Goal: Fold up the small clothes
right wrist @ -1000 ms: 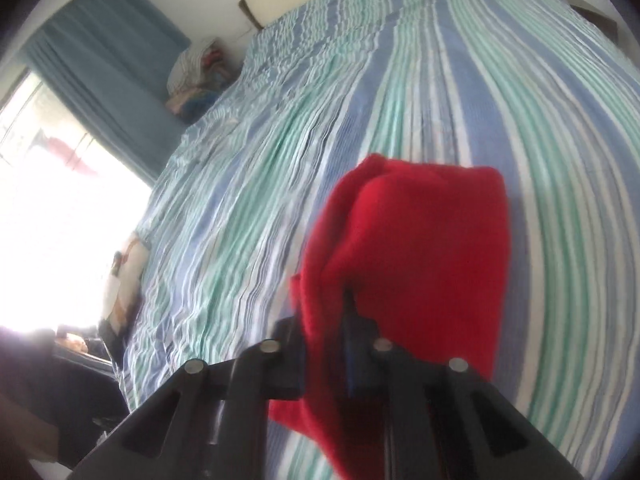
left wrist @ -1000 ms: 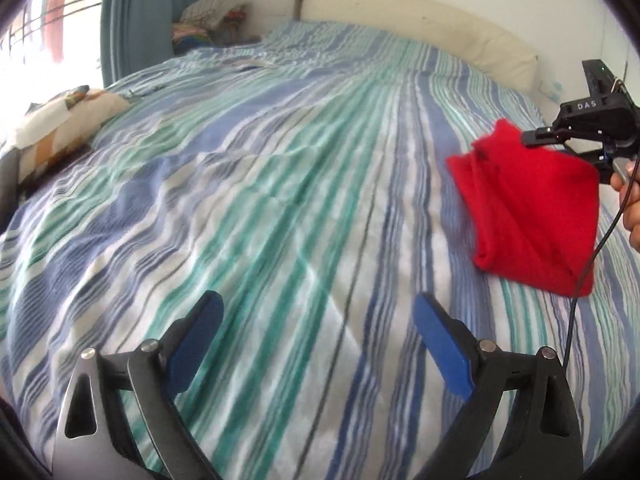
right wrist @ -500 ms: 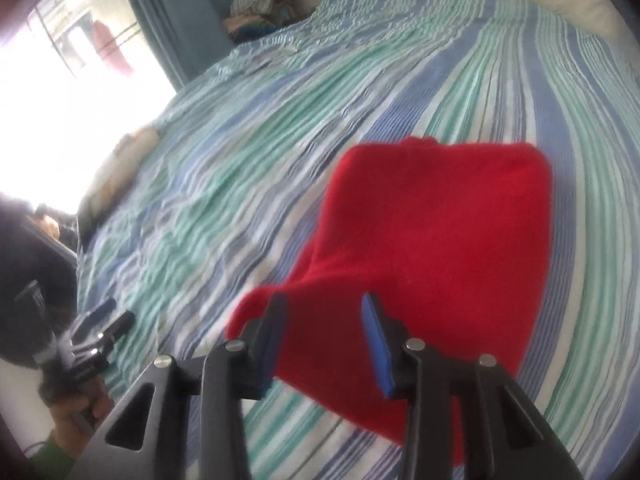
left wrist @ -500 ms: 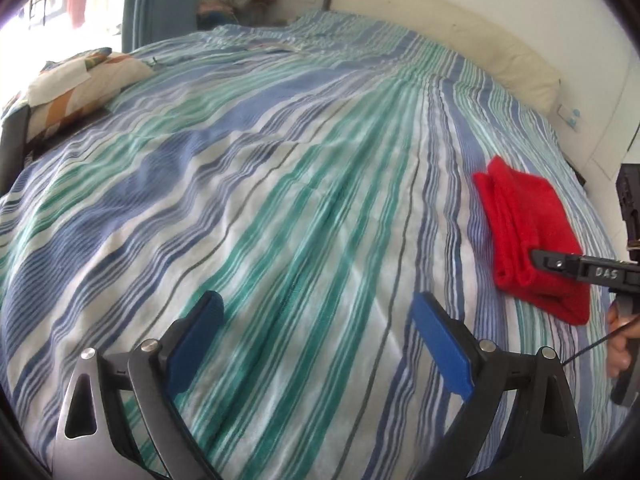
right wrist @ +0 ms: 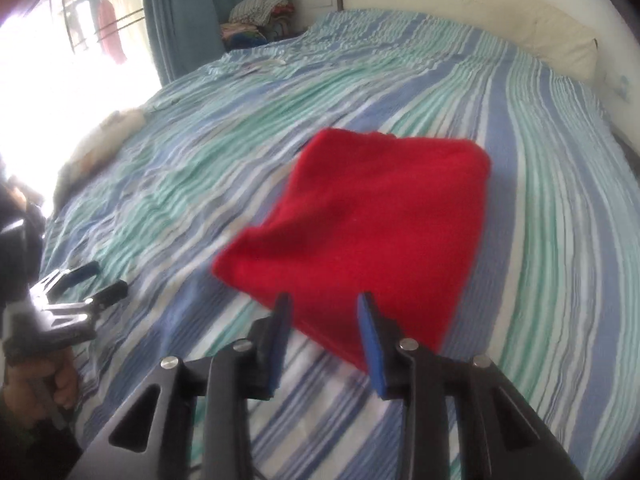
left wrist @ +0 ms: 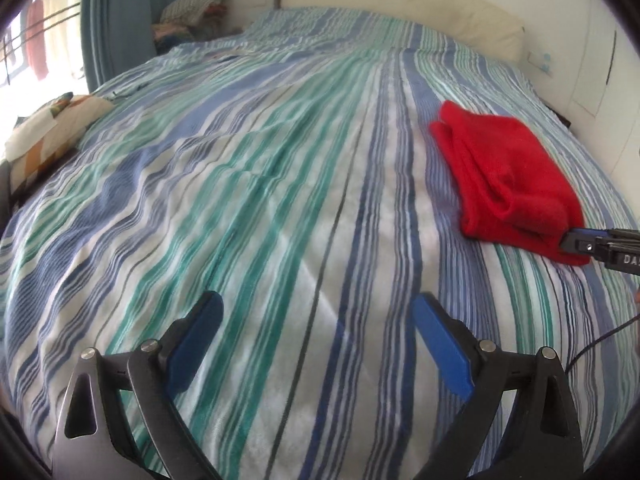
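Note:
A folded red cloth (left wrist: 508, 176) lies flat on the striped bedspread (left wrist: 240, 200), to the right of the bed's middle. In the left wrist view my right gripper (left wrist: 576, 242) reaches in from the right edge, its tips at the cloth's near corner. Seen from the right wrist, the right gripper (right wrist: 325, 304) has its blue pads apart just over the near edge of the red cloth (right wrist: 376, 232), not pressing on it. My left gripper (left wrist: 316, 304) stands wide open above bare bedspread with nothing between its fingers. It also shows at the left in the right wrist view (right wrist: 106, 279), held by a hand (right wrist: 60, 384).
A patterned pillow (left wrist: 52, 128) lies at the bed's left edge. A pile of clothes (left wrist: 192, 12) sits by the blue curtain (left wrist: 116, 20) at the back. A cream headboard cushion (left wrist: 400, 12) runs along the far end. A white wall closes the right side.
The right gripper was shut on the lifted red cloth; it has let go and drawn back to the near edge. The cloth now lies flat. The left gripper stayed open.

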Action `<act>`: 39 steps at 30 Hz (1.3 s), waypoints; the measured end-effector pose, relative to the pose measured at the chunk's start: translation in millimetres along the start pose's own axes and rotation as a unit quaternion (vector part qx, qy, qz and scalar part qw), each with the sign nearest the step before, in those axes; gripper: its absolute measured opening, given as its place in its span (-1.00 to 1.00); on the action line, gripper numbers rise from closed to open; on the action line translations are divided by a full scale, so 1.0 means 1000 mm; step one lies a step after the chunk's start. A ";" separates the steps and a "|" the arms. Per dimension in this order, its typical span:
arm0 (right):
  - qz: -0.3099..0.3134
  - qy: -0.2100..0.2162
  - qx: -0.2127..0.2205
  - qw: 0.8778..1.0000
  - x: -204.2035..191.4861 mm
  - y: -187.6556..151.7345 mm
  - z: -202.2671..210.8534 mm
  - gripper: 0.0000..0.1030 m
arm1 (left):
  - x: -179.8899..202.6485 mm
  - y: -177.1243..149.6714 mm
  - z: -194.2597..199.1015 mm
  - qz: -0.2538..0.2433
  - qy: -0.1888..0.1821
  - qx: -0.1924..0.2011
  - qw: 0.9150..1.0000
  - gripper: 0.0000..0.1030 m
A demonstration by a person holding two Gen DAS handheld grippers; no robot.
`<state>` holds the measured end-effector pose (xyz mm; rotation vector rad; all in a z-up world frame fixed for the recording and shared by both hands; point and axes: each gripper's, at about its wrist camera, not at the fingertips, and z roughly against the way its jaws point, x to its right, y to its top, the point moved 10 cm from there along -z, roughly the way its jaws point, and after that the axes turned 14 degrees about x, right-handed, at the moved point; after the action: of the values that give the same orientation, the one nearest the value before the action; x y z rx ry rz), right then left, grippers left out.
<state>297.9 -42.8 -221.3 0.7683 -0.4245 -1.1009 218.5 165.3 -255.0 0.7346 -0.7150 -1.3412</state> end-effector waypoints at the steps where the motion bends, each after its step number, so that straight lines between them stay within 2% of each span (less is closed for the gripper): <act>1: -0.016 -0.005 -0.024 1.000 0.010 -0.016 -0.013 -0.34 | 0.012 0.001 -0.001 -0.011 -0.012 -0.011 1.000 0.87; 3: -0.057 0.013 -0.076 0.995 0.019 -0.047 -0.043 -0.28 | 0.033 0.018 0.002 -0.005 -0.052 -0.012 0.999 0.88; 4: -0.067 0.018 -0.057 0.996 0.021 -0.045 -0.044 -0.27 | 0.044 0.032 0.004 0.006 -0.081 -0.006 0.997 0.88; 5: -0.083 0.031 -0.041 0.995 0.021 -0.037 -0.038 -0.15 | 0.055 0.048 0.003 0.018 -0.111 -0.003 0.994 0.94; 6: -0.110 0.055 -0.028 0.992 0.021 -0.028 -0.029 0.10 | 0.067 0.063 -0.002 0.030 -0.139 -0.005 0.990 0.99; 7: -0.136 0.081 -0.011 0.987 0.022 -0.019 -0.017 0.27 | 0.081 0.077 -0.012 0.043 -0.167 -0.013 0.985 0.99; 8: -0.153 0.096 0.013 0.983 0.027 -0.007 -0.005 0.46 | 0.093 0.087 -0.027 0.056 -0.191 -0.032 0.980 0.99; 9: -0.161 0.094 0.035 0.982 0.038 0.003 0.004 0.58 | 0.105 0.093 -0.045 0.069 -0.214 -0.057 0.973 0.99; 10: -0.167 0.084 0.051 0.981 0.052 0.012 0.010 0.62 | 0.117 0.096 -0.067 0.078 -0.232 -0.084 0.966 0.99; 11: -0.178 0.077 0.057 0.979 0.066 0.018 0.011 0.63 | 0.124 0.094 -0.090 0.076 -0.230 -0.108 0.964 0.98; 14: -0.221 0.070 0.042 0.972 0.106 0.028 -0.011 0.63 | 0.124 0.085 -0.143 0.054 -0.174 -0.151 0.972 0.95; 16: -0.257 0.082 0.023 0.963 0.121 0.028 -0.035 0.63 | 0.129 0.086 -0.153 0.064 -0.182 -0.158 0.968 0.96; 19: -0.316 0.116 0.004 0.942 0.121 0.025 -0.075 0.63 | 0.146 0.095 -0.154 0.064 -0.205 -0.154 0.964 0.93; 20: -0.333 0.123 0.001 0.935 0.119 0.025 -0.087 0.56 | 0.153 0.097 -0.153 0.059 -0.215 -0.150 0.963 0.53; 21: -0.337 0.127 0.001 0.933 0.113 0.025 -0.096 0.18 | 0.161 0.095 -0.153 0.047 -0.222 -0.158 0.961 -0.53; 22: -0.321 0.127 -0.003 0.938 0.105 0.027 -0.103 -0.07 | 0.164 0.094 -0.153 0.033 -0.212 -0.164 0.963 -0.59; 23: -0.282 0.100 -0.004 0.954 0.099 0.030 -0.103 -0.28 | 0.165 0.101 -0.149 0.026 -0.204 -0.155 0.966 -0.62; 24: -0.239 0.076 0.002 0.968 0.094 0.038 -0.098 -0.41 | 0.168 0.111 -0.138 0.026 -0.211 -0.140 0.967 -0.64; 26: -0.180 0.066 0.034 0.981 0.081 0.062 -0.074 -0.47 | 0.173 0.136 -0.111 0.032 -0.232 -0.103 0.967 -0.65; 29: -0.128 0.070 0.089 0.985 0.072 0.102 -0.022 -0.47 | 0.181 0.171 -0.073 0.031 -0.247 -0.063 0.966 -0.60; 31: -0.131 0.079 0.101 0.983 0.078 0.120 -0.001 -0.46 | 0.183 0.176 -0.071 0.035 -0.235 -0.069 0.969 -0.19; 32: -0.143 0.081 0.095 0.982 0.084 0.123 0.002 -0.35 | 0.179 0.167 -0.074 0.030 -0.217 -0.081 0.972 0.46; 33: -0.160 0.080 0.077 0.981 0.094 0.119 0.001 -0.03 | 0.170 0.156 -0.079 0.020 -0.187 -0.081 0.979 0.81; 34: -0.176 0.062 0.060 0.981 0.108 0.108 0.001 0.21 | 0.155 0.144 -0.081 0.008 -0.152 -0.071 0.986 0.82; 35: -0.188 0.026 0.054 0.980 0.123 0.096 0.000 0.67 | 0.143 0.127 -0.080 -0.014 -0.119 -0.068 0.990 0.82; 36: -0.194 -0.007 0.050 0.980 0.138 0.081 0.006 0.75 | 0.130 0.108 -0.076 -0.038 -0.093 -0.069 0.993 0.82; 39: -0.180 -0.060 0.005 0.982 0.162 0.015 0.033 0.76 | 0.104 0.059 -0.038 -0.101 -0.043 -0.048 0.993 0.82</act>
<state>352.5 -197.7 -197.6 0.8091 -0.4025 -1.4904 292.9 69.0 -226.1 0.6885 -0.6523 -1.5882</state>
